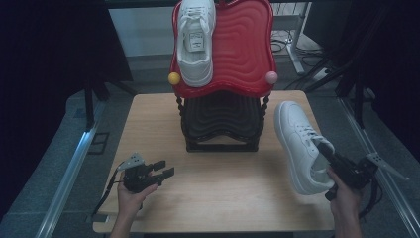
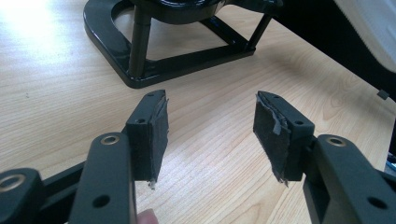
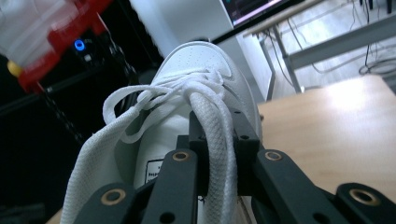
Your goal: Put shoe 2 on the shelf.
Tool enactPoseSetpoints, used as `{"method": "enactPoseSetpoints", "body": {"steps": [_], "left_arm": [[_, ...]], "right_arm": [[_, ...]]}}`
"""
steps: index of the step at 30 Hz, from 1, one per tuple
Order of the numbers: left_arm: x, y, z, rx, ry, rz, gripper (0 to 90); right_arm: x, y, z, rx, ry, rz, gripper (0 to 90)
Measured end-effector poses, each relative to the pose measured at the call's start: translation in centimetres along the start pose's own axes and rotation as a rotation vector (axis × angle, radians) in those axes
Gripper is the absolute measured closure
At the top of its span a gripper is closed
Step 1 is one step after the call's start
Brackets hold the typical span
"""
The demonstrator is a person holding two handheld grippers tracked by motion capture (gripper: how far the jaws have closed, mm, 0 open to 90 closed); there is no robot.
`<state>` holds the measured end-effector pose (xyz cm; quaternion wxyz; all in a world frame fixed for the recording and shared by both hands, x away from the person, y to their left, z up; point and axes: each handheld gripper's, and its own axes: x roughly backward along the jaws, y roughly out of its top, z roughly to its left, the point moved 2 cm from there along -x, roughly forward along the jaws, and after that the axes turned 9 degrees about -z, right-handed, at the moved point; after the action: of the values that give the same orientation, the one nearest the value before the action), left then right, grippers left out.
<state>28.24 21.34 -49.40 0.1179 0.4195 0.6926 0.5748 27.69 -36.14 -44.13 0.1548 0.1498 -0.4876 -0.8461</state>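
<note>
High view: a pale wooden table [image 1: 218,198] stands in a dark room. Left gripper [image 1: 159,174] rests near-left, jaws apart. Right gripper [image 1: 327,148] clamps a white sneaker [image 1: 297,144] near the table's right edge; its heel is hidden.

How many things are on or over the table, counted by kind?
White lace-up sneakers: 2, one on the red wavy top tray at, one held over the wooden table at
Two-tier shoe rack with black lower tier: 1
Handheld grippers: 2, left, right
Total: 5
</note>
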Motion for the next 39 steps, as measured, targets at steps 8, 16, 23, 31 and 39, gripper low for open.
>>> {"method": "enactPoseSetpoints", "body": {"steps": [8, 16, 23, 31, 39], "left_arm": [[0.1, 0.0, 0.0, 0.006, -0.001, -0.005, 45.7], [0.0, 0.0, 0.0, 0.005, -0.002, -0.004, 45.7], [0.0, 0.1, 0.0, 0.005, -0.003, -0.006, 45.7], [0.0, 0.1, 0.0, 0.006, -0.004, -0.008, 45.8], [0.0, 0.1, 0.0, 0.009, -0.010, -0.007, 45.8]], "right_arm": [[-1.1, 3.1, 1.5, -0.036, 0.010, -0.111, 82.8], [-2.6, 7.6, 4.0, -0.081, 0.060, -0.227, 82.9], [-4.1, 11.1, 6.9, -0.070, 0.079, -0.285, 82.9], [-7.1, 14.9, 11.1, -0.031, 0.117, -0.305, 82.8], [-12.5, 17.5, 15.8, -0.023, 0.137, -0.284, 82.8]]}}
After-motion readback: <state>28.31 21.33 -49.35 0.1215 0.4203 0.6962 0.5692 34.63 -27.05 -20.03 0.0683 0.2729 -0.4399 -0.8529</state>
